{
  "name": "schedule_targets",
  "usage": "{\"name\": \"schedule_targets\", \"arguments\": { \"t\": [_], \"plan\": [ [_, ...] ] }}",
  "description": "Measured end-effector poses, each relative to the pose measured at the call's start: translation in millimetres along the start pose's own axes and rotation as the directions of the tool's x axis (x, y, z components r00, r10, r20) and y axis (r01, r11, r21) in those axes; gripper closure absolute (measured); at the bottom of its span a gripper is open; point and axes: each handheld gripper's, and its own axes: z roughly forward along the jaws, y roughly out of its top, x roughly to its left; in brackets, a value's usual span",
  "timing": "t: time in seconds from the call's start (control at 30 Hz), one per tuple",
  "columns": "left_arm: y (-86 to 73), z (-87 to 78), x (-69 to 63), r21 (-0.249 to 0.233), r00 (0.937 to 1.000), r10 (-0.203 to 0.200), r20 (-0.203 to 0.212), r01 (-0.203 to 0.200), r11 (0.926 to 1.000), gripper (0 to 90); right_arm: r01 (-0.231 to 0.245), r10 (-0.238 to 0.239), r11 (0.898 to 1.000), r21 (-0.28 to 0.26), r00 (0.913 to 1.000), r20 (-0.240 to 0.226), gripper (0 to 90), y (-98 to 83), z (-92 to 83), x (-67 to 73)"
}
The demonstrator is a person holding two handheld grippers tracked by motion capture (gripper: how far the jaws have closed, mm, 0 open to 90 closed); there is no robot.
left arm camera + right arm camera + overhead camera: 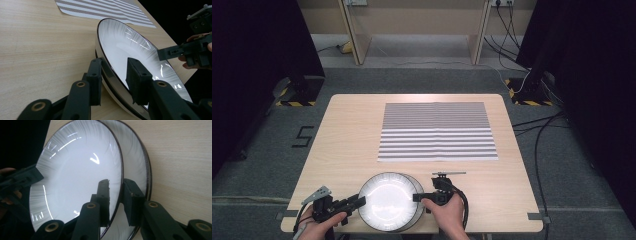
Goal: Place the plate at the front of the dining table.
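Note:
Two white plates with thin dark rims lie stacked at the table's front edge. The top plate [387, 200] [130, 42] [80, 170] sits slightly left of the lower plate [418, 191] [136, 160]. My left gripper [360, 202] [113, 67] is at the stack's left rim, one jaw under the rim and one on the plate's inner face, shut on it. My right gripper [416, 197] [116, 185] is at the right rim. Its jaws straddle the top plate's edge with a small gap, one above the plate and one between the two plates.
A grey-and-white striped mat [437, 131] lies flat across the far half of the wooden table [347, 140]. The person's hands [447, 215] come in over the front edge. Cables and dark stands are on the floor to the right and left.

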Motion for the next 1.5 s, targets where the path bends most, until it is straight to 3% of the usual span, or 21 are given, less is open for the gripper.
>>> {"name": "schedule_targets", "arguments": {
  "t": [0.1, 0.27, 0.53, 0.63, 0.83, 1.0, 1.27, 1.37, 1.5],
  "plan": [
    [0.3, -2.8, 0.2, -0.004, 1.0, -0.003, 0.0, 0.003, 1.0, 65.9, 0.03, -0.031, 0.999, 0.021, 0.9994, 0.018, 73.3, -0.2, 7.5, 2.9],
    [0.6, -6.1, 0.4, -0.003, 1.0, -0.001, 0.003, 0.001, 1.0, 66.3, 0.021, -0.021, 0.999, 0.044, 0.9997, -0.009, 71.9, -1.5, 13.7, 1.6],
    [2.9, -7.3, -2.0, 0.011, 0.9997, 0.021, -0.016, -0.021, 0.9997, 68.2, 0.001, 0.001, 0.997, 0.071, 0.9998, -0.02, 68.0, 1.0, 13.4, 2.8],
    [1.1, -6.8, 0.3, -0.006, 1.0, 0.0, -0.004, 0.0, 1.0, 68.9, -0.021, 0.024, 0.995, 0.095, 0.9993, -0.028, 66.8, 3.9, 13.9, 2.5],
    [0.4, -5.6, 0.4, -0.015, 0.9999, 0.007, -0.009, -0.007, 0.9999, 69.2, -0.057, 0.063, 0.993, 0.106, 0.9967, -0.051, 60.1, 6.9, 13.9, 2.8],
    [-1.1, -4.3, 0.6, -0.025, 0.9999, 0.005, -0.011, -0.005, 0.9997, 69.7, -0.06, 0.064, 0.993, 0.1, 0.997, -0.043, 57.6, 6.8, 13.7, 4.5],
    [-4.9, -0.6, 1.6, -0.044, 0.9998, -0.019, -0.004, 0.019, 0.9988, 69.9, -0.11, 0.114, 0.992, 0.064, 0.9911, -0.068, 56.1, 6.7, 13.8, 2.0],
    [-7.1, 4.6, 0.9, -0.037, 0.9998, -0.022, 0.002, 0.022, 0.9991, 69.8, -0.132, 0.134, 0.991, 0.038, 0.9883, -0.072, 54.7, 9.1, 9.9, 1.8],
    [-10.5, 11.7, -0.5, -0.019, 0.9996, -0.027, 0.007, 0.028, 0.9994, 69.8, -0.127, 0.126, 0.992, -0.01, 0.9899, -0.065, 56.4, 12.5, 4.6, -0.4]
  ]
}}
